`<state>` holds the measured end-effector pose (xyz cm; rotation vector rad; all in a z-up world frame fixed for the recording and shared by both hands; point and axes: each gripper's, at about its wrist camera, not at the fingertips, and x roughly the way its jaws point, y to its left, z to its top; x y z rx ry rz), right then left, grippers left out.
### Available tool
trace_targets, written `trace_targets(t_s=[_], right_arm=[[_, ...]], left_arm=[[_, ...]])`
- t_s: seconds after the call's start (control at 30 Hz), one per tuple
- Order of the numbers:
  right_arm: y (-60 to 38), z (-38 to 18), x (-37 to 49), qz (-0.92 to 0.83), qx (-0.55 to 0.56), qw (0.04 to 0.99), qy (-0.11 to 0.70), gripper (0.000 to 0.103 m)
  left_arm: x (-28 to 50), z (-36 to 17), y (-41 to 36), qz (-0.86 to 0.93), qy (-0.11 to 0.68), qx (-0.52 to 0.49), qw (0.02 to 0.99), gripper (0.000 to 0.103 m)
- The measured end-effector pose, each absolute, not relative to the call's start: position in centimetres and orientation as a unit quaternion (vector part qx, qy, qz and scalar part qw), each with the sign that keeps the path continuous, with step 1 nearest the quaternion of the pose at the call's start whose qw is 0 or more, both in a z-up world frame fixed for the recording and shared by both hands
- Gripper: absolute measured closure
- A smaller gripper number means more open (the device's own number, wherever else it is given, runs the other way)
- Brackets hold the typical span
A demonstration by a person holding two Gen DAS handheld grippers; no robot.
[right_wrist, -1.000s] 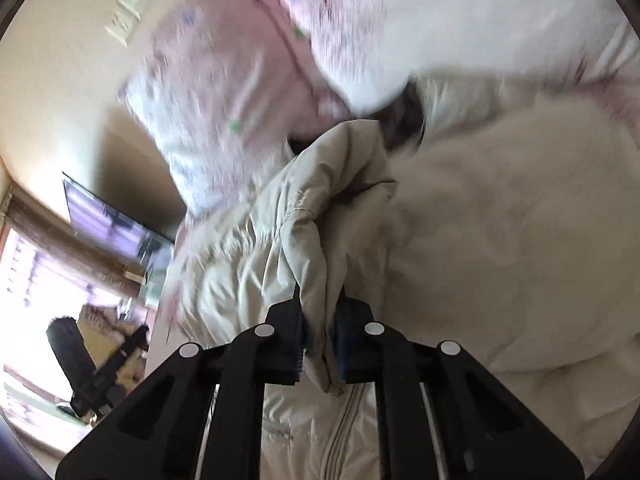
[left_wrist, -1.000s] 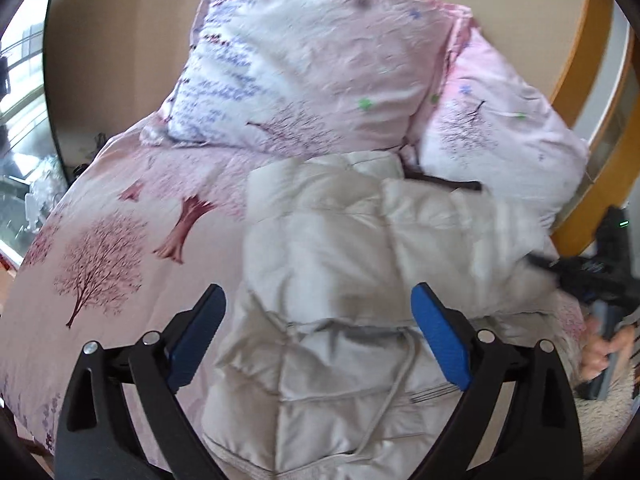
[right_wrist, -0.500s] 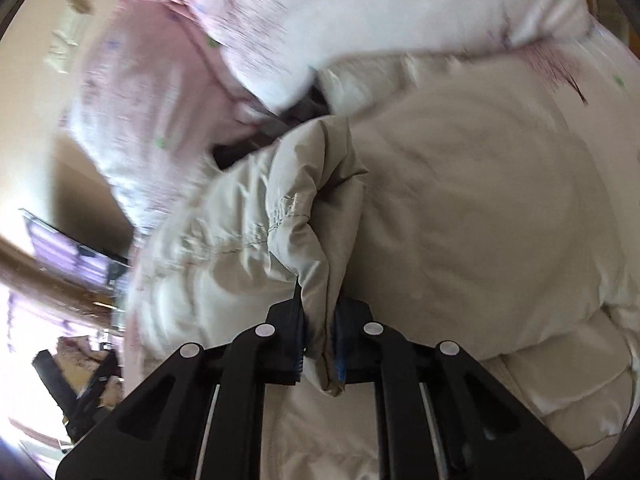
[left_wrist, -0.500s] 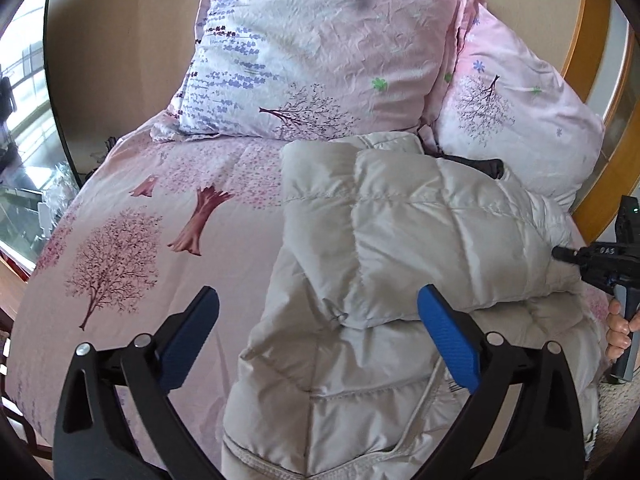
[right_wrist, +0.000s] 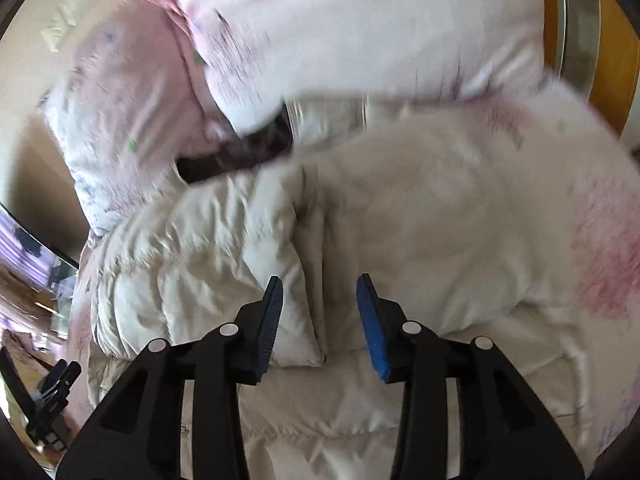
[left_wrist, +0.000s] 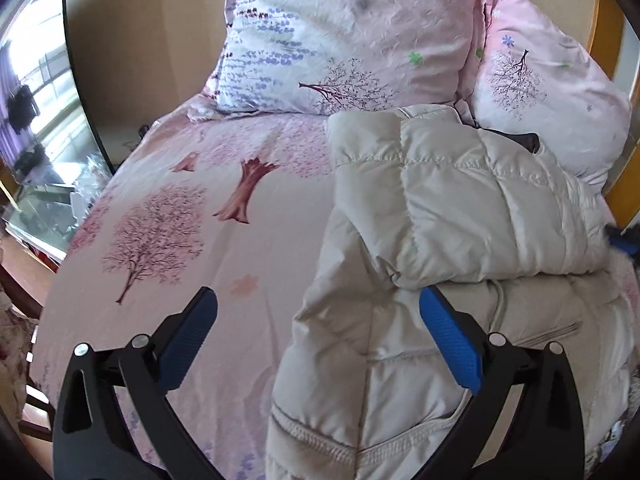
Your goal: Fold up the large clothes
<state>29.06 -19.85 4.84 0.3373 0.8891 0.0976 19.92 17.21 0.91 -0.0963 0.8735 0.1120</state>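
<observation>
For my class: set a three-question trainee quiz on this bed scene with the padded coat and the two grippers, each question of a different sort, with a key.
1. True or false: the left gripper is clamped on the cream padded coat.
2. Multiple choice: where does the folded-over sleeve lie? A) across the coat's body B) on the floor C) over the large pillow
3. Fill in: the bedsheet is printed with pink ____.

Key:
1. False; its jaws stand wide apart with nothing gripped.
2. A. The right gripper is opening, its pads clear of the sleeve's end.
3. Trees.
</observation>
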Motion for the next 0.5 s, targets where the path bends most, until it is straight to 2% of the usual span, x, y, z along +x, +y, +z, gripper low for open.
trace_targets(t_s=[0.07,0.17,0.27,0.37,0.5], right_arm=[[-19.0,5.7,28.4,0.078,0.142,0.894,0.418,0.075],[-17.3,5.2,28.3,0.112,0.117,0.884,0.438,0.083],[-16.1,3.2,29.4,0.108,0.092,0.863,0.485,0.086],[-17.0,0.3,31.4,0.105,0.116,0.834,0.529,0.090],[-17.7,0.7,31.5,0.114,0.136,0.821,0.543,0.086]], left_arm=[[19.3,1.1,16.8,0.040,0.407,-0.042,0.911,0.002],[19.5,0.9,15.9,0.016,0.425,-0.043,0.904,0.002],[19.6,0.4,14.8,0.012,0.439,-0.027,0.898,0.002],[20.0,-0.2,14.4,0.000,0.467,-0.039,0.883,0.002],[19.7,-0.4,14.5,-0.008,0.477,-0.045,0.878,0.002]])
